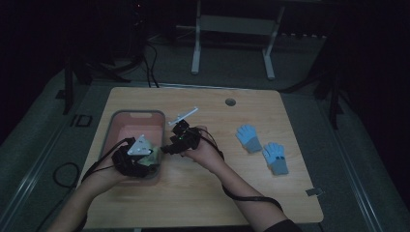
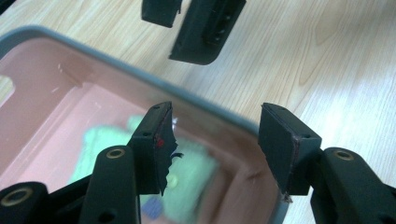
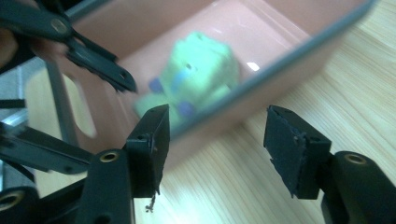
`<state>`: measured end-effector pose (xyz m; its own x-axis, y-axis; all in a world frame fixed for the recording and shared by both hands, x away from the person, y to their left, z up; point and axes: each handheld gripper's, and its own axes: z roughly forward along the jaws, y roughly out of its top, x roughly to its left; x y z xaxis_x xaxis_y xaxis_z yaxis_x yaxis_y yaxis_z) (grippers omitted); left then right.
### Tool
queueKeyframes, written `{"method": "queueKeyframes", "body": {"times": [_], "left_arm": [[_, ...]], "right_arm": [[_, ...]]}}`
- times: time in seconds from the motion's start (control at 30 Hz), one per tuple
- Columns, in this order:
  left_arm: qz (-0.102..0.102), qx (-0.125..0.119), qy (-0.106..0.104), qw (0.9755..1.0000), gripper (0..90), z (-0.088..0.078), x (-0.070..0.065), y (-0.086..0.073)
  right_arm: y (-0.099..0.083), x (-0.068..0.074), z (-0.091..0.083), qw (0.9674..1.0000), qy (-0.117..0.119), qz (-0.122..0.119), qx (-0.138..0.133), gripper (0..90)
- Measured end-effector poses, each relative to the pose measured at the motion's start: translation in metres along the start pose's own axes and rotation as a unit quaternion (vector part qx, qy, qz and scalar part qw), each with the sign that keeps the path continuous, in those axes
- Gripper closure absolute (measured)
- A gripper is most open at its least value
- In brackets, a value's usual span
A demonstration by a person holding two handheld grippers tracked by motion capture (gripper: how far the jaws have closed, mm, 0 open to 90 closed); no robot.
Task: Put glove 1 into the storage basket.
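Pink bin point(image 1: 126, 124), grey rim, sits on the wooden table point(image 1: 203, 198) at about 9 o'clock from table centre. Inside it: a light green glove point(image 3: 198, 70) with blue fingertip patches, lying on the bin floor, blurred in both gripper views.

Left gripper point(image 2: 215, 140): jaws apart, nothing between them, poised over the bin's near-right corner; one jaw over the interior, the other over the rim and table. In the high view it is at the bin's 5 o'clock corner point(image 1: 138, 157).

Right gripper point(image 3: 217, 149): jaws apart, empty, just outside the bin's right wall, pointing toward it. High view puts it at 3 o'clock of the bin point(image 1: 181, 140), close to the left gripper; contact not discernible.

Two blue gloves point(image 1: 261, 147) lie side by side on the table at 3 o'clock from the grippers, well apart from the bin.
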<state>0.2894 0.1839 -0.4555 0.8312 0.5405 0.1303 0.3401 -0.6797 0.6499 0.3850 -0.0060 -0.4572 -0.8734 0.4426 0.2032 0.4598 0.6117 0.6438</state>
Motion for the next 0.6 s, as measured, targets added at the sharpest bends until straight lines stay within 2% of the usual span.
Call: {"method": "queueKeyframes", "body": {"times": [0.07,0.17,0.23,0.27,0.33,0.47,0.53,0.6], "left_arm": [[-0.005,-0.009,-0.01,0.9999,42.4,0.002,-0.005,0.005],[-0.007,-0.02,-0.025,0.9995,29.5,0.007,-0.012,0.012],[-0.013,-0.016,-0.036,0.9991,21.8,0.012,-0.016,0.017],[-0.011,-0.019,-0.043,0.9988,14.3,0.014,-0.019,0.02],[-0.013,-0.027,-0.051,0.9983,9.8,0.018,-0.024,0.025],[-0.022,-0.047,-0.057,0.997,7.1,0.027,-0.036,0.035],[-0.017,-0.06,-0.047,0.997,2.9,0.033,-0.043,0.039],[-0.017,-0.072,-0.036,0.9967,2.9,0.04,-0.05,0.041]], "right_arm": [[-0.007,-0.004,-0.006,1.0,-0.004,-0.006,0.002,37.1],[-0.019,-0.012,-0.016,0.9999,-0.01,-0.009,0.002,29.7],[-0.026,-0.018,-0.022,0.9999,-0.008,-0.006,-0.003,25.9],[-0.029,-0.022,-0.026,0.9999,-0.008,-0.003,-0.005,24.6],[-0.035,-0.027,-0.032,0.9999,-0.008,0.001,-0.01,19.7],[-0.045,-0.032,-0.041,0.9999,-0.012,-0.009,-0.005,15.3],[-0.052,-0.034,-0.045,0.9999,-0.004,-0.01,-0.012,14.5],[-0.058,-0.036,-0.048,0.9997,-0.006,-0.011,-0.02,14.6]]}}
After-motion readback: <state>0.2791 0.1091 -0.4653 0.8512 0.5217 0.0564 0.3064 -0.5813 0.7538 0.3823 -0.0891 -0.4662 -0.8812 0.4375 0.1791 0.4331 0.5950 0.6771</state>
